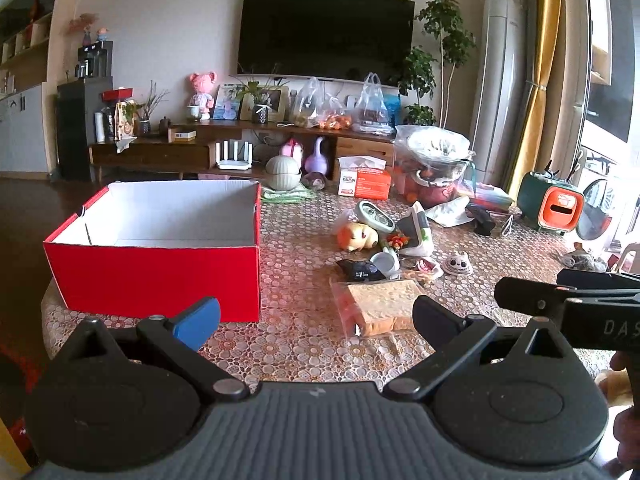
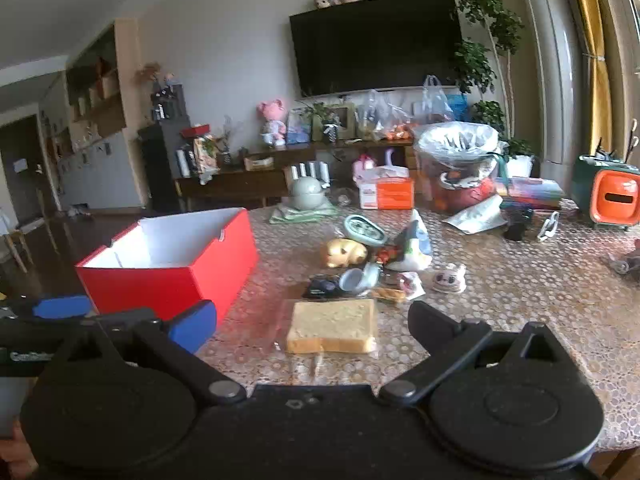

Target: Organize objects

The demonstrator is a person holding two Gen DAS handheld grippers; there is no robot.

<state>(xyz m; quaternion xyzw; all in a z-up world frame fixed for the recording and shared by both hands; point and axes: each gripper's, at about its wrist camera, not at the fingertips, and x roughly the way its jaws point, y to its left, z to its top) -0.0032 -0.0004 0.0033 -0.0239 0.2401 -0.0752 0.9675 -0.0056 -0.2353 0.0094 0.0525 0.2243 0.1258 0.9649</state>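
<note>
An empty red box (image 1: pixel 160 276) (image 2: pixel 176 276) with a white inside stands on the left of the patterned table (image 1: pixel 304 248). Right of it lies a heap of small things: bagged sliced bread (image 1: pixel 380 306) (image 2: pixel 334 326), a yellow pig toy (image 1: pixel 358 236) (image 2: pixel 346 253), a white cup (image 1: pixel 385 263), a black packet (image 1: pixel 360 271) and a small cat-face bowl (image 1: pixel 460 266) (image 2: pixel 450 279). My left gripper (image 1: pixel 316 322) hovers open over the near table edge, nothing between its fingers. My right gripper (image 2: pixel 312 326) is open too, just short of the bread.
An orange tissue box (image 1: pixel 364 184), a grey-green lidded pot (image 1: pixel 283 174), a plastic-wrapped basket (image 1: pixel 434 168) and a green-orange bin (image 1: pixel 552 204) line the table's far side. Behind stand a TV cabinet (image 1: pixel 160 152) and a wall television (image 1: pixel 326 36). The right gripper's fingers (image 1: pixel 532 298) enter the left wrist view.
</note>
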